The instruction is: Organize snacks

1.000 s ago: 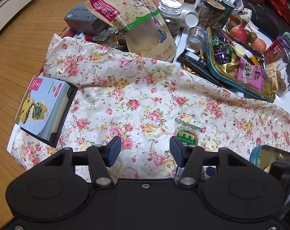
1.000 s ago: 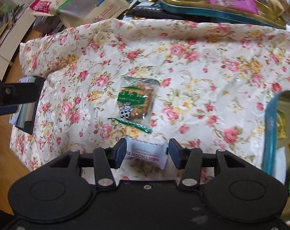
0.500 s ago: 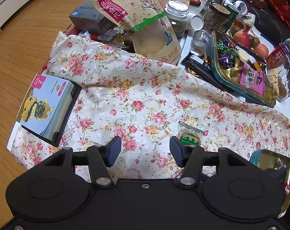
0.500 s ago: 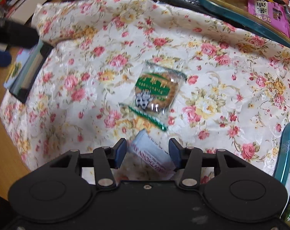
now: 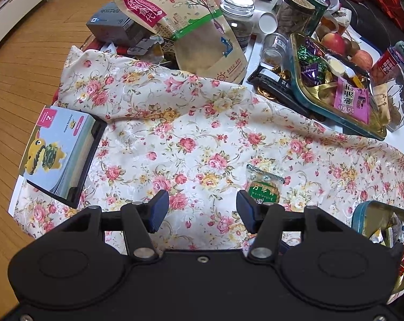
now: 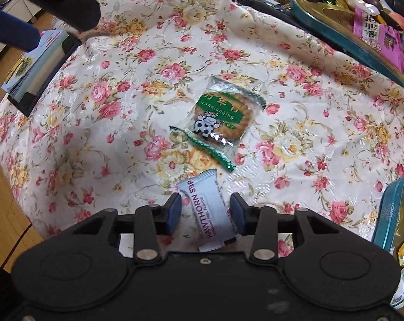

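1. Since a second ago my right gripper (image 6: 204, 210) has rolled and slid across the floral cloth (image 6: 295, 101). The white hawthorn strip packet (image 6: 211, 208), which lay crosswise just past the fingertips, now runs lengthwise between them. The left view has hardly changed.
2. The hawthorn packet's long axis goes from the lower centre of the right wrist frame up and slightly left. Its far crimped end points toward the biscuit packet (image 6: 223, 115), and its near end is tucked under the gripper body.
3. It lies flat on the cloth between the two blue pads. The right pad looks to be at its edge, while a sliver of cloth shows beside the left pad, so I can't call it gripped.
4. The right jaws are narrow and closing, with the packet between them.
5. The biscuit packet sits in mid-frame, well beyond the fingertips, tilted, with its green torn strip trailing toward the lower right.
6. My right gripper points steeply down at the table. The teal tin (image 6: 391, 208) shows at the frame's right edge.
7. My left gripper (image 5: 200, 208) also looks steeply down, its jaws wide with only cloth between them. The biscuit packet (image 5: 264, 184) lies just past its right finger.
8. In the left view's upper right is the gold tray (image 5: 322, 91) of sweets, and at the left edge is the picture book (image 5: 57, 155).
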`<state>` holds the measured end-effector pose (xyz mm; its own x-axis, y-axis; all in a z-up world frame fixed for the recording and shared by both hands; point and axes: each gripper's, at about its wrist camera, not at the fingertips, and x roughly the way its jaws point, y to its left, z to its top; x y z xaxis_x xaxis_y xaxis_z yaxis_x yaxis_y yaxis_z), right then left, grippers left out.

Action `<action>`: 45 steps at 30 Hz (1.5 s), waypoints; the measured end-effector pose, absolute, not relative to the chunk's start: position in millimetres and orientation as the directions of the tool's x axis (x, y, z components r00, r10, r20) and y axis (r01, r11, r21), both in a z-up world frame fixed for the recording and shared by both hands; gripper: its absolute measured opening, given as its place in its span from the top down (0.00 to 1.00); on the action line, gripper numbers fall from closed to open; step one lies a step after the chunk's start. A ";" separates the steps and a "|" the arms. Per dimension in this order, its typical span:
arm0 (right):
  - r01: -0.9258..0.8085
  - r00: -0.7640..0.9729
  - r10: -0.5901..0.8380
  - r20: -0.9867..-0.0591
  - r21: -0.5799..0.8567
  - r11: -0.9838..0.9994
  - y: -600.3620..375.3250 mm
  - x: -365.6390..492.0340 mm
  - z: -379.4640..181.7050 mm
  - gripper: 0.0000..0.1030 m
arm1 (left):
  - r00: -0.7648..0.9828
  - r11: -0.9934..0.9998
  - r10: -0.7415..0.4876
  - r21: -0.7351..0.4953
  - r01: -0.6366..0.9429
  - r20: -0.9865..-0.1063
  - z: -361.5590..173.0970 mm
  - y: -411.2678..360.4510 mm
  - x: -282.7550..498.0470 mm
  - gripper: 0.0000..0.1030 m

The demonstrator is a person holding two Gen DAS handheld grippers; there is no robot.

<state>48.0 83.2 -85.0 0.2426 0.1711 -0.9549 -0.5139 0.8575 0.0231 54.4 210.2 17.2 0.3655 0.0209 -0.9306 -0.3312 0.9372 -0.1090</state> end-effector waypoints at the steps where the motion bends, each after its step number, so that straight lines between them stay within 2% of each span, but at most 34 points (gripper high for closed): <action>1: -0.512 0.254 0.162 -0.954 0.010 0.859 83.7 47.6 -84.4 0.79 | 0.367 0.939 0.021 -0.109 -0.328 -0.930 16.8 209.6 55.2 0.41; 6: -0.481 0.250 0.134 -0.959 -0.003 0.877 78.1 47.5 -82.1 0.81 | 0.373 0.943 0.018 -0.108 -0.314 -0.928 13.3 204.7 62.2 0.41; 13: -0.372 0.183 0.186 -0.965 0.107 0.922 39.2 48.2 -68.9 0.80 | 0.362 0.956 -0.010 -0.115 -0.269 -0.932 -4.5 179.7 83.0 0.41; 24: -0.233 0.174 0.214 -0.961 0.171 0.957 -0.4 48.5 -45.6 0.80 | 0.327 0.980 -0.001 -0.067 -0.190 -0.945 -37.5 126.1 101.6 0.41; 33: -0.223 0.183 0.238 -0.954 0.196 0.955 0.4 52.9 -33.2 0.80 | 0.349 0.994 0.077 0.047 -0.095 -0.934 -53.4 100.6 106.7 0.41; 45: -0.194 0.162 0.205 -0.965 0.172 0.966 -0.8 59.6 -42.2 0.80 | 0.294 0.991 0.067 0.031 -0.127 -0.954 -71.6 112.6 113.9 0.40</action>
<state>59.6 -0.8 -42.2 0.1623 0.2046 -0.9653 -0.1937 0.9658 0.1722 113.9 112.6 -71.6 0.2936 0.0671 -0.9536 -0.1272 0.9914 0.0306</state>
